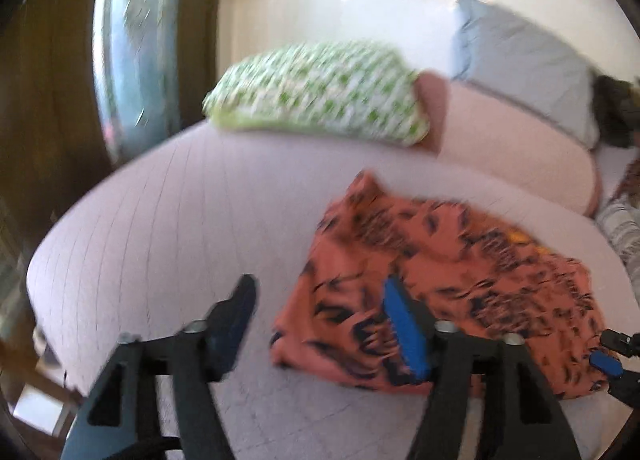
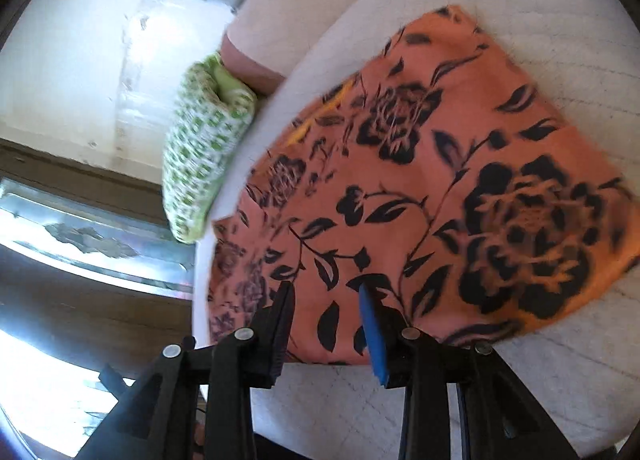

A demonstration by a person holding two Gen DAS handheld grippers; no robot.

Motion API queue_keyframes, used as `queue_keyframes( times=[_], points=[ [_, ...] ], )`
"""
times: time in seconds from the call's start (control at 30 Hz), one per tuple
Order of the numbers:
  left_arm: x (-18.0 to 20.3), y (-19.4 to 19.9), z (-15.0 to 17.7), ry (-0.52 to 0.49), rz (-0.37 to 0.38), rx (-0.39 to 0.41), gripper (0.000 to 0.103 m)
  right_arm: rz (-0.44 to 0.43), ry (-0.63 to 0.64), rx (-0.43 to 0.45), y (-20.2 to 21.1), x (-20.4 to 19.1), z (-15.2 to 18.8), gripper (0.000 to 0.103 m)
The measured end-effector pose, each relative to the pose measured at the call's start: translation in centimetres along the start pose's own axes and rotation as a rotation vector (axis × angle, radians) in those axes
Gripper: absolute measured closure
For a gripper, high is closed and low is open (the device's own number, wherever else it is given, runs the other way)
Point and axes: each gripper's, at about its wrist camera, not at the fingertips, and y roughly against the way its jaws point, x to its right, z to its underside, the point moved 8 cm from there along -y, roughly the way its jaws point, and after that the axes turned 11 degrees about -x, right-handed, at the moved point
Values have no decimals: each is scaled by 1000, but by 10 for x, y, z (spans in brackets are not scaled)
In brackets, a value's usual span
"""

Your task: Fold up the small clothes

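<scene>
Here our left gripper hangs spread and empty, cloth just right; our right gripper gapes over it, empty.

Left gripper: black plastic arms, triangular cut-outs, silver round screw heads at the joints, blue ridged pads on the fingers, blurred. Right gripper: same black frame, four silver screws across the linkage, one ribbed black finger face, one blue pad, thin dark cable alongside the right arm.
</scene>
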Motion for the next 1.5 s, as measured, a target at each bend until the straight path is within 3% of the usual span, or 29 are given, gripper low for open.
queue_keyframes(
  times=[0.03, 0.1, 0.17, 0.37, 0.53, 0.63, 0.7, 0.8, 0.87, 0.9, 0.97, 1.1, 1.17, 1.27, 1.4, 1.5],
  points=[
    [6, 3, -1, -16, 15, 16, 24, -18, -14, 7, 9, 5, 2, 49],
    [21, 0, 0, -55, 63, 11, 24, -57, -66, 12, 23, 16, 9, 30],
    [40, -10, 3, -89, 107, -30, 24, -71, -89, 14, 36, 27, 19, 31],
    [90, -31, 21, -119, 239, -155, 24, -3, -201, 44, 55, 64, 32, 31],
    [118, -41, 34, -167, 268, -214, 24, 14, -291, 112, 52, 81, 15, 30],
    [125, -61, 47, -188, 272, -307, 18, 13, -318, 171, 46, 85, -5, 29],
    [129, -65, 50, -232, 243, -302, 17, 1, -341, 213, 44, 86, -16, 29],
    [137, -64, 53, -300, 218, -308, 15, 33, -324, 235, 31, 74, -30, 34],
    [134, -60, 49, -275, 252, -318, 15, 107, -277, 229, 24, 64, -32, 67],
    [128, -57, 44, -238, 277, -315, 15, 148, -256, 232, 22, 61, -32, 79],
    [113, -49, 32, -180, 285, -276, 15, 205, -198, 273, 25, 46, -31, 80],
    [60, -34, -3, -81, 170, -142, 15, 294, -42, 331, 30, -3, -35, 81],
    [30, -32, -14, -21, 109, -114, 15, 314, 37, 341, 28, -39, -37, 82],
    [-23, -41, -14, 71, -54, -154, 15, 334, 157, 336, 17, -96, -31, 82],
    [-95, -53, -3, 313, -80, -240, 15, 318, 295, 273, -26, -171, -15, 81],
    [-132, -50, 5, 437, -113, -249, 15, 276, 345, 194, -64, -206, 7, 81]
  ],
)
